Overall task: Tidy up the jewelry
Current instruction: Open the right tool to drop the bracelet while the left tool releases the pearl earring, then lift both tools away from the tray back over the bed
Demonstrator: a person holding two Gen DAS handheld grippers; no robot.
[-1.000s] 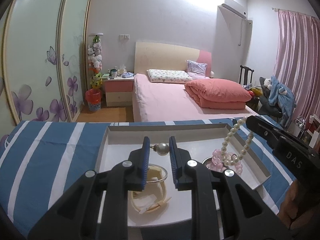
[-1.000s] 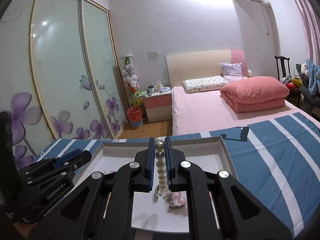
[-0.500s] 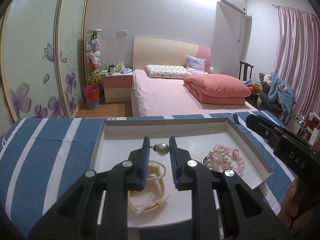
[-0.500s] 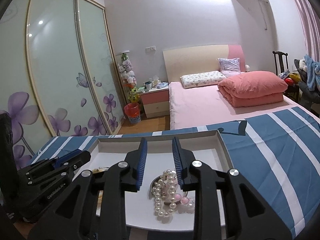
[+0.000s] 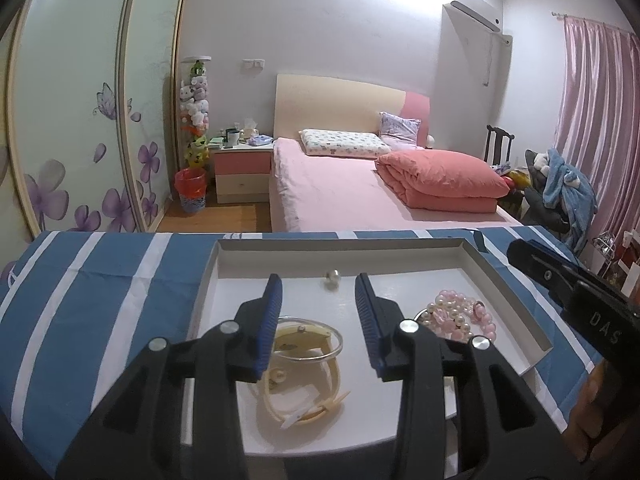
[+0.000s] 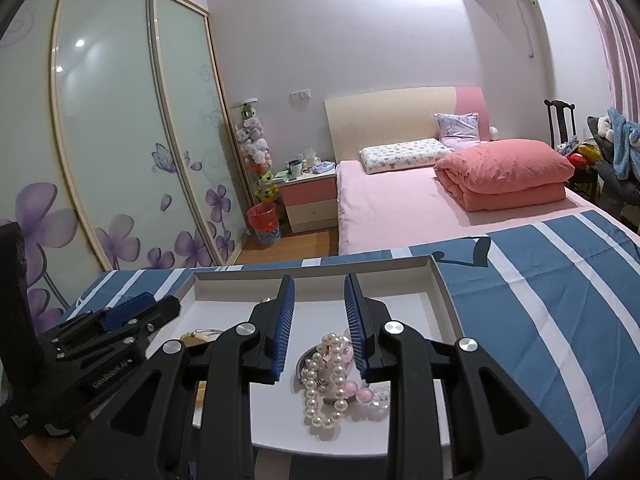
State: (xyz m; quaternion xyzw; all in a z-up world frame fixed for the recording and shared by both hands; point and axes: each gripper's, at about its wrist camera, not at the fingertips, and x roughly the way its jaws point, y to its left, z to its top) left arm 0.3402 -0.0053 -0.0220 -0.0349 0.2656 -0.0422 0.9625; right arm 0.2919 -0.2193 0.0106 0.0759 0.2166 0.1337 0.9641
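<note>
A shallow white tray (image 5: 256, 248) lies on a blue-and-white striped cloth; it also shows in the right wrist view (image 6: 440, 288). My left gripper (image 5: 318, 292) is open and empty above it. A loose pearl earring (image 5: 332, 277) lies on the tray floor just beyond the fingertips. Under the left gripper sit a clear bangle (image 5: 316, 340) and a cream hair clip (image 5: 304, 404). A heap of white pearl necklace and pink beads (image 5: 460, 316) lies at the tray's right. My right gripper (image 6: 319, 300) is open above that heap (image 6: 328, 376).
The striped cloth (image 6: 560, 320) covers the table around the tray. Beyond the table's far edge stand a pink bed (image 5: 360, 192), a nightstand (image 5: 242, 172) and sliding wardrobe doors (image 6: 120, 140). The right gripper's body (image 5: 580, 300) is at the tray's right side.
My right gripper opened and dropped the pearl necklace onto the pink beads. My left gripper then opened and the pearl earring fell onto the tray floor.
</note>
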